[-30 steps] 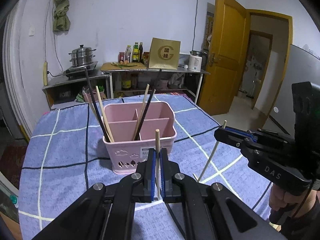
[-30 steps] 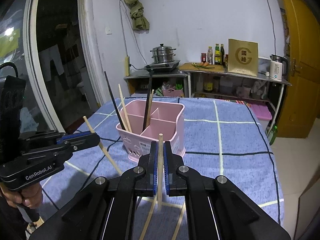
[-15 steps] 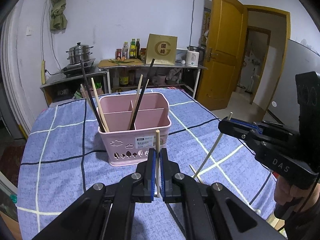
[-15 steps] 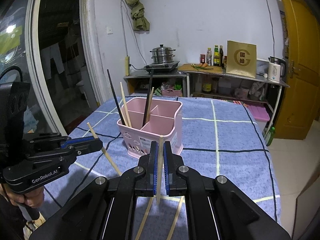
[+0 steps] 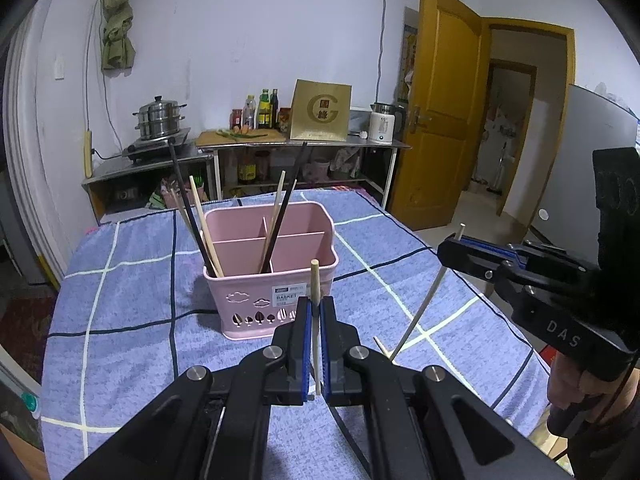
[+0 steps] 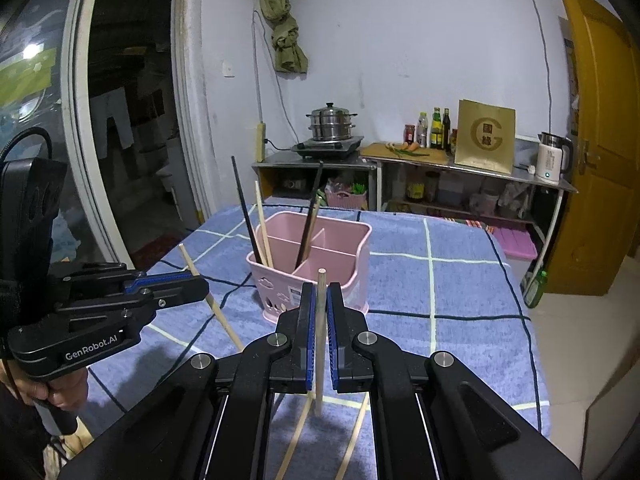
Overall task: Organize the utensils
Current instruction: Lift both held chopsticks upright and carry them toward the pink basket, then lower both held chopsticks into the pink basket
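Note:
A pink divided basket (image 5: pixel 280 292) stands mid-table with black and wooden chopsticks leaning in its compartments. My left gripper (image 5: pixel 315 312) is shut on a wooden chopstick (image 5: pixel 315 280) held upright, just in front of the basket. To its right, my right gripper (image 5: pixel 452 246) pinches a pale chopstick (image 5: pixel 424 308) that slants down toward the cloth. In the right wrist view my right gripper (image 6: pixel 320 304) is shut on that upright chopstick (image 6: pixel 320 284), near the basket (image 6: pixel 352 264). My left gripper (image 6: pixel 196 284) and its chopstick (image 6: pixel 220 316) are at the left.
The table has a blue checked cloth (image 5: pixel 120 320). Two loose wooden chopsticks (image 6: pixel 352 444) lie on it under my right gripper. A steel counter (image 5: pixel 300 146) with a pot, bottles and a kettle is behind. A yellow door (image 5: pixel 444 112) stands open at right.
The right gripper has risen and drawn back slightly with its chopstick; the basket looks a bit smaller in its view. The left gripper has barely shifted. Both stay shut.

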A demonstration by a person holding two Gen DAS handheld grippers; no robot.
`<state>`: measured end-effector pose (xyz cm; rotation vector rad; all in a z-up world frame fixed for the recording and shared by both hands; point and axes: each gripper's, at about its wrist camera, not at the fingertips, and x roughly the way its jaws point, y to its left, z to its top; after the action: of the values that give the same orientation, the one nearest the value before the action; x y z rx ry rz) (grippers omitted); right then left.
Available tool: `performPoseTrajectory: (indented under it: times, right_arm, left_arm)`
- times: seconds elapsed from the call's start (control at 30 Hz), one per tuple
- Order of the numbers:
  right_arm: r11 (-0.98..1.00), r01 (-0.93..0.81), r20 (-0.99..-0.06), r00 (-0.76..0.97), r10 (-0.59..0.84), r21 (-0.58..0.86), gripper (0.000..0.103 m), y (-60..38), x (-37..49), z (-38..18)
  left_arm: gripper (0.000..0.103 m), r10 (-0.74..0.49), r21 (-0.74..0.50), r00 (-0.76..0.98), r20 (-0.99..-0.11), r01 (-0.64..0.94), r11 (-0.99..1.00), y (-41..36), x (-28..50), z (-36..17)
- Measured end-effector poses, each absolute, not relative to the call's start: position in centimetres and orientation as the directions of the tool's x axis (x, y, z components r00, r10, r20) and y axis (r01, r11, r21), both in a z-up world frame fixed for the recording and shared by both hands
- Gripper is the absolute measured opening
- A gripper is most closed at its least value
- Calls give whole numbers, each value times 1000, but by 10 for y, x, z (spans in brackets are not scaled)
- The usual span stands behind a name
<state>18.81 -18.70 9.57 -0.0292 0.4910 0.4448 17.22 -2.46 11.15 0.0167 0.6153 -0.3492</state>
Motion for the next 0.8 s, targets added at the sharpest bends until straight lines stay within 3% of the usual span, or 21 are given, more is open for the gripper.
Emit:
performPoseTrajectory:
  times: [0.47,0.8]
  right_arm:
    - [890,-451,-453,781,429,67,5,-177,188,102]
    - [883,-460,-394,796,459,98,5,-174,209,124]
  left_arm:
    - [4,-299,-77,762,-574,314,946,-10,169,116]
    - [4,-287,-104,805,-519,273,956,18,193,156]
